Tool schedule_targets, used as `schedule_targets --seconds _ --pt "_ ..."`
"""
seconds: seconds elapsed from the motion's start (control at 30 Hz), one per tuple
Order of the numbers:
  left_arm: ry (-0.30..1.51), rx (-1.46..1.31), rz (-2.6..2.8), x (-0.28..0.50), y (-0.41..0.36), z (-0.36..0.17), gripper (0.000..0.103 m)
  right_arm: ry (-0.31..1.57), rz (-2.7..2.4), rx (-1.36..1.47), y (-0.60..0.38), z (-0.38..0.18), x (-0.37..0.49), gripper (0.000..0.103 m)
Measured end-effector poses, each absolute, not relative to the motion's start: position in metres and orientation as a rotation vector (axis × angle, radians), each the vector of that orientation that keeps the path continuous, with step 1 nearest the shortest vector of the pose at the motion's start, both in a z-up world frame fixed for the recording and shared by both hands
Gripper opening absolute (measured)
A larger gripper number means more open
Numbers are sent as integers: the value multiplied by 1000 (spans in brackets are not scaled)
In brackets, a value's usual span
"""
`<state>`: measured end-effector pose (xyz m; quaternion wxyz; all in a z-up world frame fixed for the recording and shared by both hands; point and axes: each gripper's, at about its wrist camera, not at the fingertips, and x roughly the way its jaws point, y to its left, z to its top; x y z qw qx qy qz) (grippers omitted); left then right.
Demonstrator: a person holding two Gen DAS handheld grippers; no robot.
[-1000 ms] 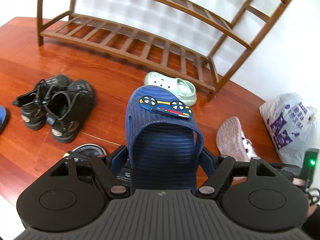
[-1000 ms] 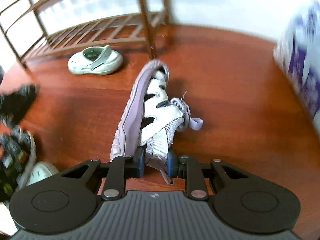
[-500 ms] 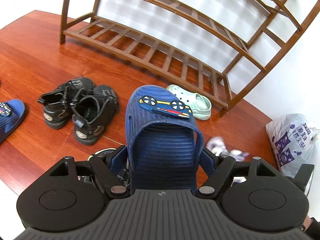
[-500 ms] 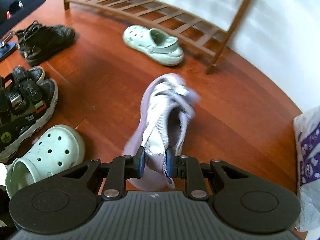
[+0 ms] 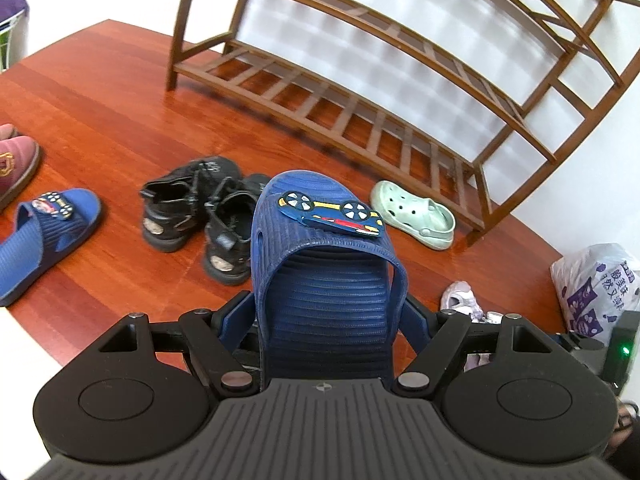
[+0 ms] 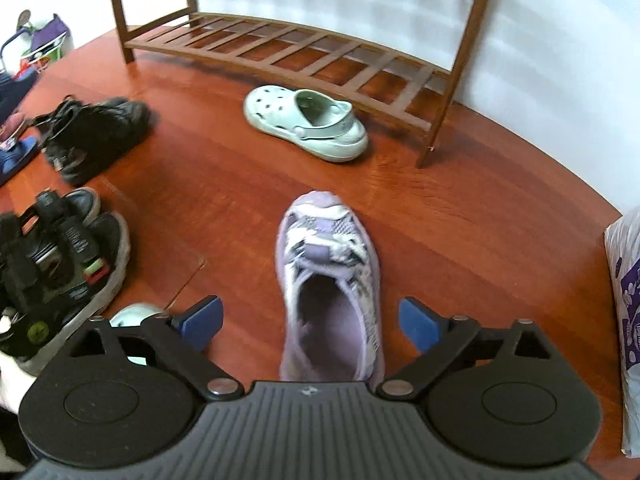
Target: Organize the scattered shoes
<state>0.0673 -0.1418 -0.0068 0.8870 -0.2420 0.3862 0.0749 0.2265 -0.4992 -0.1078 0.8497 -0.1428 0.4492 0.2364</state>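
My left claw (image 5: pixel 327 316) grips a dark blue slipper (image 5: pixel 324 264) by its heel end, toe pointing toward the wooden shoe rack (image 5: pixel 360 92); a cartoon car badge (image 5: pixel 330 213) sits on its strap. My right claw (image 6: pixel 310 322) stands wide open around a lilac sneaker (image 6: pixel 330 280) resting upright on the red wood floor (image 6: pixel 460 220), untouched. A mint clog (image 6: pixel 308 122) lies just before the rack. Black shoes (image 5: pixel 200 212) sit to the left. The plastic bag (image 5: pixel 596 284) carries purple writing I cannot read.
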Motion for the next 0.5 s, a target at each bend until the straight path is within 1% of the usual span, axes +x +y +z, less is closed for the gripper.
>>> schedule_targets --seconds 0.17,0.37,0.47,0.5 --pt "794 -519 190 51 -137 -5 77 1018 473 -231 -502 -138 257 99" --pt "792 -540 231 32 -134 -6 77 1057 471 -232 -498 -163 272 99" --pt "792 -547 246 26 -134 -6 77 1072 474 -229 -497 -173 278 98" --pt "791 -550 251 24 -134 -6 77 1078 478 -225 -496 -175 279 95"
